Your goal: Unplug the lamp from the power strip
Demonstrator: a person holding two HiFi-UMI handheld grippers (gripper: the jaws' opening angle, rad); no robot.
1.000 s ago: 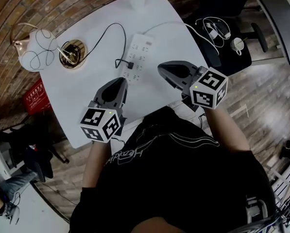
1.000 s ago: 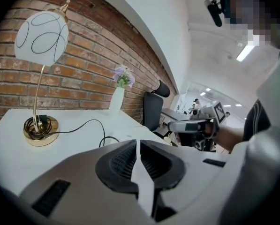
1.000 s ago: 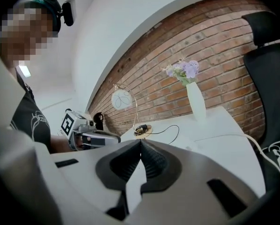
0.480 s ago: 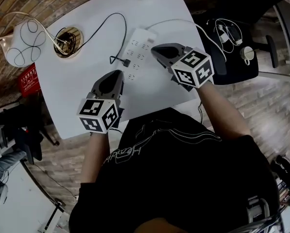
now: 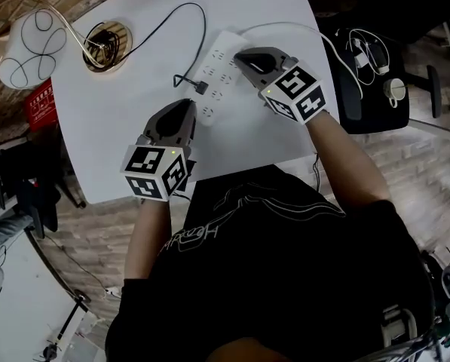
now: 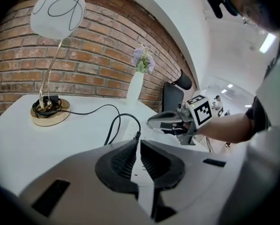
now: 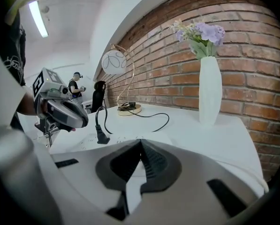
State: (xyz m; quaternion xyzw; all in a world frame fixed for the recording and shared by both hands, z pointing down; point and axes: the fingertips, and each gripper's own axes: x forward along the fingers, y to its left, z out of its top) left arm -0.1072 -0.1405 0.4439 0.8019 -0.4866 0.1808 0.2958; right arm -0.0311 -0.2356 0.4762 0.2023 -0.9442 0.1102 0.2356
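On the white table [image 5: 111,134] lies a white power strip [image 5: 217,68] with the lamp's black plug [image 5: 203,89] standing in one of its near sockets. Its cord [image 5: 164,40] runs to the lamp's gold base [image 5: 108,40]; the white globe shade [image 5: 29,40] hangs at the far left. My left gripper [image 5: 184,108] is shut and empty, its tip just short of the plug [image 6: 137,136]. My right gripper [image 5: 243,56] is shut and empty too, hovering over the strip's far end. From the right gripper view the plug [image 7: 101,136] stands upright on the strip [image 7: 86,139].
A white vase with purple flowers [image 7: 210,90] stands at the table's far edge by the brick wall. A black chair [image 5: 368,66] holding cables and small items is right of the table. A red box [image 5: 40,100] sits on the floor at the left.
The right gripper has moved forward and left, from beside the strip to over its far end. The left gripper has edged toward the plug. Both stayed shut.
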